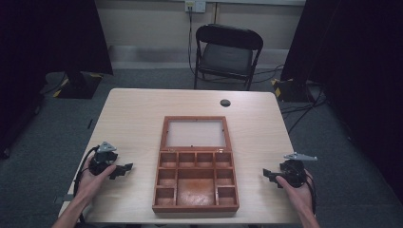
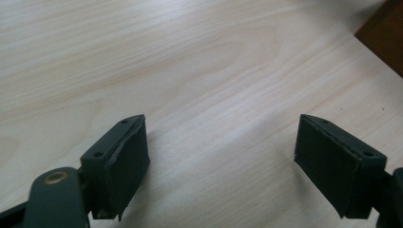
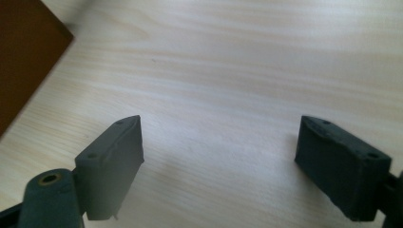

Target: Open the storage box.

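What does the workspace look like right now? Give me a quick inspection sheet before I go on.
Surface: light wood table, bare apart from the box; round cable port near the far edge.
Job's things: wooden box at table centre, lid open and laid back away from the person; all compartments look empty.
Clutter: nothing seen.
Grippers: left hand-held gripper left of the box, right hand-held gripper right of it; both have jaws wide apart, hold nothing and are clear of the box.
Cables: one trails from each gripper; more on the floor at the far right.
Surroundings: black folding chair behind the table, grey carpet, dark curtains on both sides.
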A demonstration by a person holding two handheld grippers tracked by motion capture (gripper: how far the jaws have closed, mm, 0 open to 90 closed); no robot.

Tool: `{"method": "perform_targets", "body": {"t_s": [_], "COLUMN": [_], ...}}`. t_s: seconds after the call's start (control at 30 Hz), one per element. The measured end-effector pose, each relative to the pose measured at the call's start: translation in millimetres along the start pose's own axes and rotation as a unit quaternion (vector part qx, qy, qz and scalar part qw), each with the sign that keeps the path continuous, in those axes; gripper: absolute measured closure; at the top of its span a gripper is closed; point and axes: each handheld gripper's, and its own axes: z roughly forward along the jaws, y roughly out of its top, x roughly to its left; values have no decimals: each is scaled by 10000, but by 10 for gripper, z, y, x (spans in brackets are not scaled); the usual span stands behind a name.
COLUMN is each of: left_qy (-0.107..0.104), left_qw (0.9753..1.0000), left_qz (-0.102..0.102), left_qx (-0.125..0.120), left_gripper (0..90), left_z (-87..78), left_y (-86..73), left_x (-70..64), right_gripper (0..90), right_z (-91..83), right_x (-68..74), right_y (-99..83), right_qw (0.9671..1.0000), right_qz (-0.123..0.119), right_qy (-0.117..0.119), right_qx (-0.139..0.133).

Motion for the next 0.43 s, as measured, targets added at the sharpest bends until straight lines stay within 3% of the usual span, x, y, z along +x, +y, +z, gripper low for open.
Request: {"method": "perform_targets", "body": {"t_s": [0.03, 0.1, 0.17, 0.23, 0.43], "left_qy": [49, 349, 376, 390, 377], "left_qw": [10000, 9991, 9991, 9987, 9988], "left_qz": [-40, 248, 162, 200, 174], "left_qx": [-67, -72, -130, -254, -275], "left_gripper": [178, 167, 132, 105, 82], "left_z": [2, 23, 37, 57, 69], "left_y": [-15, -40, -49, -77, -71], "left_x": [4, -11, -10, 1, -3], "right_gripper": [142, 140, 125, 125, 125], "right_z": [7, 22, 53, 61, 65], "right_x": [2, 17, 43, 54, 61], "right_y": [-15, -38, -80, -95, -92], "right_qw": [9998, 9986, 9966, 9962, 9961], "right_qz": [-72, -181, -414, -420, -401], "right_qy": [-189, -475, -668, -699, -721], "right_qx": [-62, -120, -246, -306, -308]}}
